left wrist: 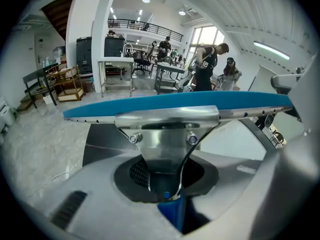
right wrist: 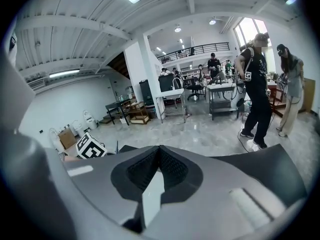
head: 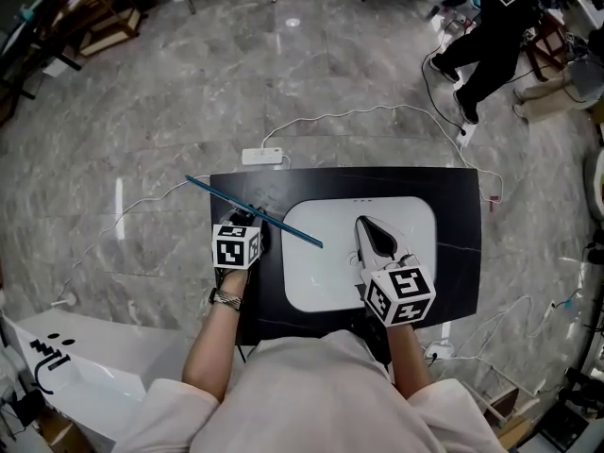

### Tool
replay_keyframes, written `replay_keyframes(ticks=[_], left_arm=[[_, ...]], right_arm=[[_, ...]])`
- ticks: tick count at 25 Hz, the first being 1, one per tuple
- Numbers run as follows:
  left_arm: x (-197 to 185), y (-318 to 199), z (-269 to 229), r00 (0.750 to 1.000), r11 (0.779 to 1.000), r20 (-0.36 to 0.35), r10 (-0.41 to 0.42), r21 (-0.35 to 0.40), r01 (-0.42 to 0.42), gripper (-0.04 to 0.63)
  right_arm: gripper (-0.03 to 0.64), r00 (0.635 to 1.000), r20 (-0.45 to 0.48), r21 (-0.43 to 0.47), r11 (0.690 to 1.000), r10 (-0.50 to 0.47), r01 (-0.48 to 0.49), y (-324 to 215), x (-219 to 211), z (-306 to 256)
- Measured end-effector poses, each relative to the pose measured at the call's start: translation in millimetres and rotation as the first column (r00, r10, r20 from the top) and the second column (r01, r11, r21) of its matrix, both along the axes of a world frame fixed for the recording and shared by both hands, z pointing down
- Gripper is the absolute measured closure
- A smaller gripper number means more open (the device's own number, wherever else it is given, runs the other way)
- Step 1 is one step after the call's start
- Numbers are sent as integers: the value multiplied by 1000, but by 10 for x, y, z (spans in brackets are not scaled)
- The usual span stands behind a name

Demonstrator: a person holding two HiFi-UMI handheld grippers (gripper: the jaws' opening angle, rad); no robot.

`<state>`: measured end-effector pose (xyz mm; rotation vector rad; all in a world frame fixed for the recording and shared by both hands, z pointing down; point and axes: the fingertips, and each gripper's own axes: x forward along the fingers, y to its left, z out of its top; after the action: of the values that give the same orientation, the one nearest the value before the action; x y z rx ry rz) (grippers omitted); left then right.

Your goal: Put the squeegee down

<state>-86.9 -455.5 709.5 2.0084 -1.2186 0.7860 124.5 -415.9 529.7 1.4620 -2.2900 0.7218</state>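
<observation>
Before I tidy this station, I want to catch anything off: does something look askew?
The squeegee hangs slanted in the left tongs, not yet laid down. The far end of its blue blade reaches past the black table at the corner. White cables trail over the floor around the table.

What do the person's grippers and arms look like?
Both the left gripper and right gripper have pale grey shells, black ribbed pads and a white cube with black square markers. The person wears a pale short-sleeved top and a metal wristwatch on the left wrist.
</observation>
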Motion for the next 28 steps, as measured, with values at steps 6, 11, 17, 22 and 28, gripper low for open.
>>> replay_keyframes(ticks=[6, 11, 17, 22, 28], left_arm=[[-30, -44, 95, 999, 1000, 53, -9, -21, 10, 489], [-33, -47, 77, 997, 1000, 71, -3, -14, 4, 486], [-61, -47, 65, 996, 1000, 85, 22, -9, -22, 485], [-40, -45, 76, 996, 999, 83, 34, -10, -34, 476], [18, -12, 83, 994, 998, 95, 61, -12, -61, 432]], right_arm=[[609, 1000, 1, -17, 1000, -16, 16, -113, -3, 81], [609, 1000, 3, -22, 999, -23, 23, -208, -50, 91], [609, 1000, 6, -19, 999, -25, 26, -247, -113, 82], [610, 1000, -1, -18, 1000, -11, 10, -245, -44, 86], [610, 1000, -3, -16, 1000, -6, 6, -215, -6, 69]])
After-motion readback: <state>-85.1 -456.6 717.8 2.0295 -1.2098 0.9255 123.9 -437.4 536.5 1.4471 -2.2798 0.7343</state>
